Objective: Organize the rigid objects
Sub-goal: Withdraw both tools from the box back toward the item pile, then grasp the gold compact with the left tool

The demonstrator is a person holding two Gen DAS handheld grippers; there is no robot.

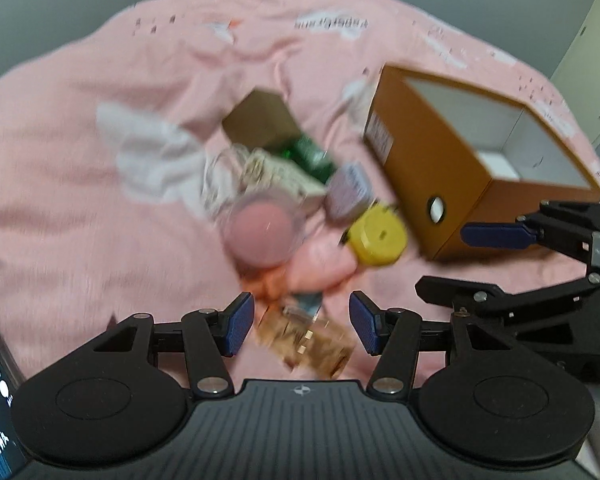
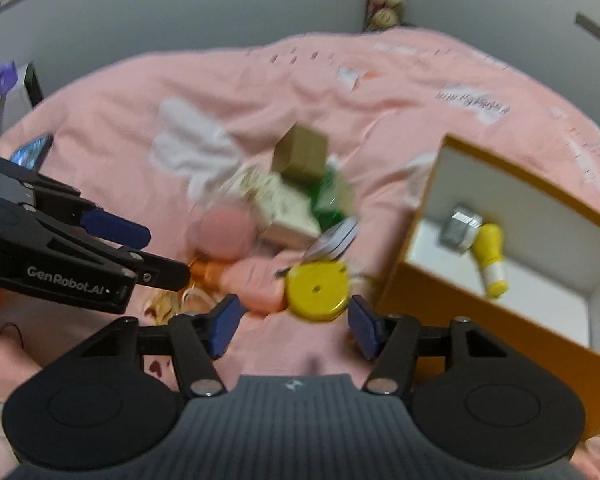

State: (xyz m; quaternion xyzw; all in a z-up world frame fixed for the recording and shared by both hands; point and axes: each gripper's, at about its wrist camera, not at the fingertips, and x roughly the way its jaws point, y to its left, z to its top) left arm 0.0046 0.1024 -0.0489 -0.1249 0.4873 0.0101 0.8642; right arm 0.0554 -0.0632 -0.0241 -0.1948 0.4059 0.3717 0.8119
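A blurred heap of small things lies on the pink bedspread: a pink-lidded jar, a yellow round tin, a grey-purple tin, a green bottle, a small brown box and a patterned white box. My left gripper is open over a golden packet, with neither pad touching it. My right gripper is open just short of the yellow round tin. The orange box stands open at the right and holds a yellow bottle and a silver-capped thing.
Each gripper shows in the other's view: the right gripper beside the orange box, the left gripper at the heap's left side. A phone lies far left on the bed. Grey walls stand behind the bed.
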